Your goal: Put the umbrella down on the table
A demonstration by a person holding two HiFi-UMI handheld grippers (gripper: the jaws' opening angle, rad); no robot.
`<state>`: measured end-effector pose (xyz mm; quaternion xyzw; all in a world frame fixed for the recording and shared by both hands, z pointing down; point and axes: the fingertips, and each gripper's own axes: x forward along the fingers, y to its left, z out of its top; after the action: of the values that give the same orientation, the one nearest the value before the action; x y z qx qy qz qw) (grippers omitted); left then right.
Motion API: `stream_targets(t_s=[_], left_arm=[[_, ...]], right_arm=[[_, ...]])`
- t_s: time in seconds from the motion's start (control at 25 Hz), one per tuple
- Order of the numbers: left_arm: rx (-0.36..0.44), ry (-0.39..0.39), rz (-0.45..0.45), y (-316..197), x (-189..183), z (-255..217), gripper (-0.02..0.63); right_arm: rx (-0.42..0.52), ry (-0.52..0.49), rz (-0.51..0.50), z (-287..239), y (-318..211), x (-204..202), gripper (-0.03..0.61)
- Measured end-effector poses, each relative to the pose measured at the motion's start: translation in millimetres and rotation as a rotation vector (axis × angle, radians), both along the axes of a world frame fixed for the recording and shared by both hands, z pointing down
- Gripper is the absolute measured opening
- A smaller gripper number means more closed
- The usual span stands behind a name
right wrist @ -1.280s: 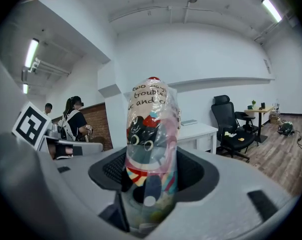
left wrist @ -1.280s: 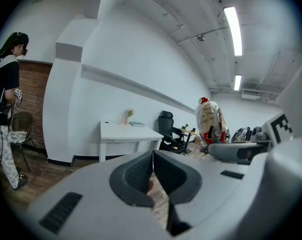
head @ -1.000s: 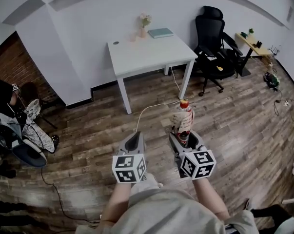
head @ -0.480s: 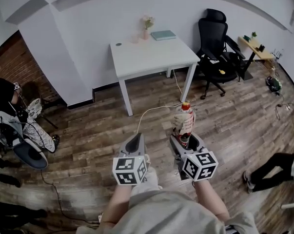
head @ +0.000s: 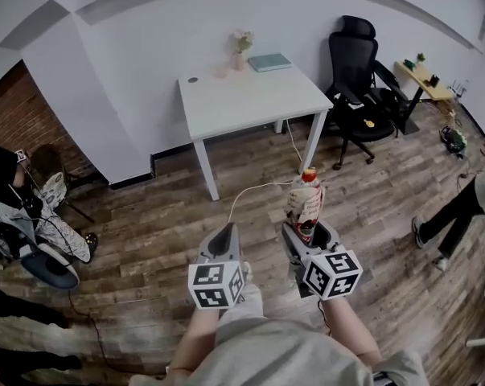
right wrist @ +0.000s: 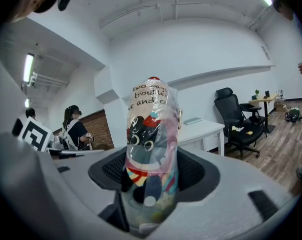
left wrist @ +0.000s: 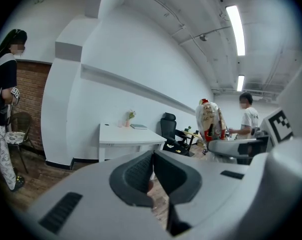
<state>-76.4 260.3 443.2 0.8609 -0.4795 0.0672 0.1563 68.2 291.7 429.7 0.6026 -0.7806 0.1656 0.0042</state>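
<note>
Right gripper (head: 307, 233) is clamped on the folded umbrella (head: 305, 199), which stands upright in its printed sleeve, out over the wooden floor (head: 162, 215). Left gripper (head: 224, 240) carries nothing, jaws pressed together. The white tabletop (head: 250, 95) lies well ahead, so I'd say close in first, then lay the umbrella on the bare near part, away from the vase (head: 239, 59) and book (head: 269, 60) at the far edge. The right gripper view shows the sleeve's cartoon print between the pads; only the head view shows the gap to the tabletop.

One umbrella (head: 305, 198), one white table (head: 250, 99), one black office chair (head: 359, 63), one book (head: 269, 61)
</note>
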Motion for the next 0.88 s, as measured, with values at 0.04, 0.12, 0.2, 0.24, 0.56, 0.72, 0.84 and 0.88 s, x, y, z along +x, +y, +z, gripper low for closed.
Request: stream_targets(t_s=[0.04,0.12,0.2,0.24,0.56,0.72,0.84,0.88], left_arm=[[0.000,0.000,0.003,-9.2,2.1,0.8,0.008],[-0.002,0.001,0.008,-27.9,4.9,2.6,0.008],[-0.006,0.005,0.009,-46.0,6.6,4.5,0.008],[-0.007,0.006,0.010,-55.4,7.5,5.1,0.008],[-0.012,0.006,0.030,-135.0,12.4,3.3,0.008],[-0.015,0.009,0.039,-171.2,15.1,3.5,0.008],[-0.014,0.010,0.046,-200.5,15.8,0.1,0.008],[-0.016,0.011,0.050,-213.7,15.7,-2.5,0.008]], right_arm=[[0.000,0.001,0.003,0.3,-9.3,2.2,0.272],[0.000,0.002,0.009,0.8,-28.5,5.4,0.272],[0.000,0.007,0.012,1.8,-47.2,7.8,0.272],[0.000,0.010,0.013,2.3,-56.8,8.8,0.272],[-0.004,0.013,0.014,0.8,-137.3,9.1,0.272],[-0.001,0.011,0.018,-1.4,-173.5,9.8,0.272],[-0.003,0.014,0.021,-4.4,-202.8,8.8,0.272],[-0.006,0.014,0.023,-6.8,-216.1,8.1,0.272]])
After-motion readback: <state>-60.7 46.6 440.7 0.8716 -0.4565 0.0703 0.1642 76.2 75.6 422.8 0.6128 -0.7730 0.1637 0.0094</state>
